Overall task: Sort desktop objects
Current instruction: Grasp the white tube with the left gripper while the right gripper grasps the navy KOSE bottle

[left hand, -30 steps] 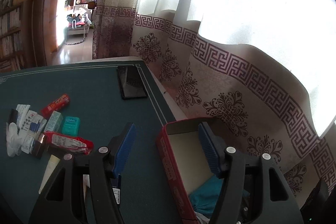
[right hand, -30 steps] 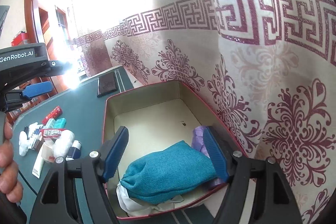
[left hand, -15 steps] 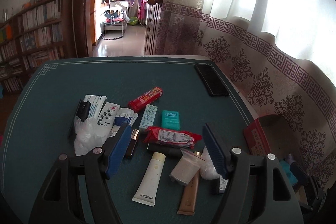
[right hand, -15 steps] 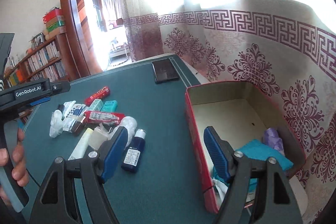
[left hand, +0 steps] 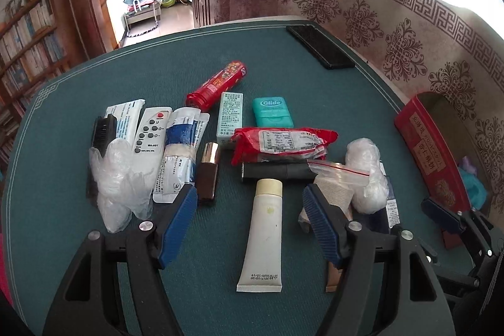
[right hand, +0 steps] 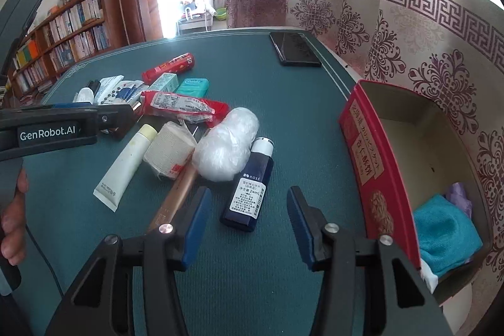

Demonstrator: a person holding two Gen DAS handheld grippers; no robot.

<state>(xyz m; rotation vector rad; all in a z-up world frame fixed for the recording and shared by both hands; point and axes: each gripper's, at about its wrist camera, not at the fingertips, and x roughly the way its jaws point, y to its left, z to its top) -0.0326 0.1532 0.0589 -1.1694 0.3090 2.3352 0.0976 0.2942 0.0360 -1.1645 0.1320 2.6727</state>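
- Green felt tabletop (right hand: 283, 103), patterned curtain along its right edge, a bookshelf and an open doorway past the far edge.
- Clutter is piled mid-table toward the left edge: a red tube (left hand: 215, 85), a teal floss box (left hand: 272, 111), a remote (left hand: 151, 131), a red snack packet (left hand: 280, 144), a cream tube (left hand: 263, 233), a white plastic-wrapped wad (right hand: 228, 147) and more.
- A dark phone (right hand: 294, 49) is parked alone near the far right corner.
- A red tin box (right hand: 375, 175) sits at the right edge, lid off, with a teal pouch (right hand: 441, 235) already dropped inside.
- The left gripper (left hand: 250, 219) is spread wide with nothing pinched; the cream tube lies between its fingers, untouched as far as can be seen.
- The right gripper (right hand: 247, 221) is closing, but nothing is pressed yet; the navy Kose bottle (right hand: 249, 188) lies just ahead of its fingertips, apart from both pads.
- Looks like the reach-for-the-next-item step, with most of the pile not yet sorted.
- Next, the right fingers probably need to be lowered around the bottle's narrow sides before it gets squeezed, lifted and carried over the tin's rim.
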